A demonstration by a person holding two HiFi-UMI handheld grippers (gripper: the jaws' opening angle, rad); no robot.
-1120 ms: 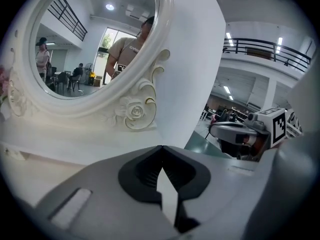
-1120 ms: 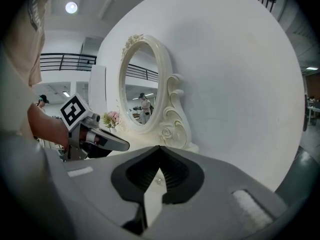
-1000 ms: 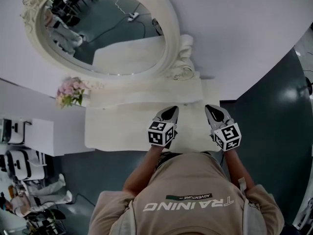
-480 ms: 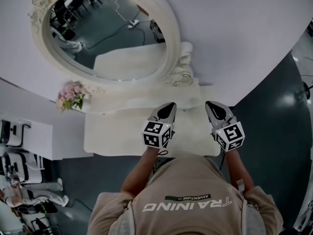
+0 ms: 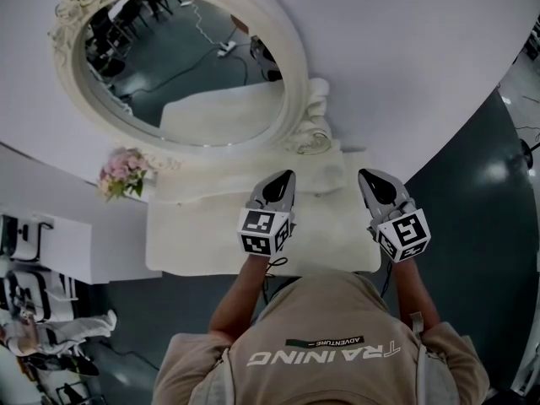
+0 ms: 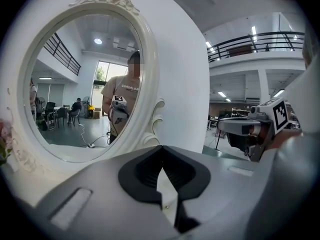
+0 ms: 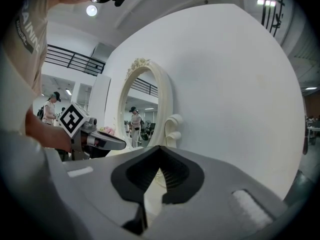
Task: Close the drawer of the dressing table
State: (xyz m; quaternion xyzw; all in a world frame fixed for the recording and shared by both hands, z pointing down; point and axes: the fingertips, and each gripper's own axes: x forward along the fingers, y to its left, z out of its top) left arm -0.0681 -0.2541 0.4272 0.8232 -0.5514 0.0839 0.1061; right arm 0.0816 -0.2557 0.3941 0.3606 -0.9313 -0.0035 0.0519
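Far left of the head view: pink flowers (image 5: 121, 172) at the table's left end. Upper left: oval mirror (image 5: 181, 57) in a carved cream frame. Below it is the dressing table (image 5: 194, 234), with a bare white top.

Left gripper (image 5: 285, 178), centre of frame, hovers over the tabletop and points at the mirror base. Its jaws are pressed together at the tips with nothing between them, as its own view confirms. Right gripper (image 5: 368, 178), right of centre, is level with it and also over the top. Its jaws meet at the tips too, and it is empty.

The drawer shows in no view. It is probably under the table's front edge, at bottom centre, behind the person's torso (image 5: 325, 344). I cannot tell how far out it stands.

Risks, as a judgement:
- Both grippers are above the top, not at the drawer front, so they must drop and come back blind. They could knock the table edge or miss the front.
- A push from one side only could skew the drawer and jam it.
- Narrow closed tips may slide off a smooth front.
- A hard shove could rock the table and tip the flowers.
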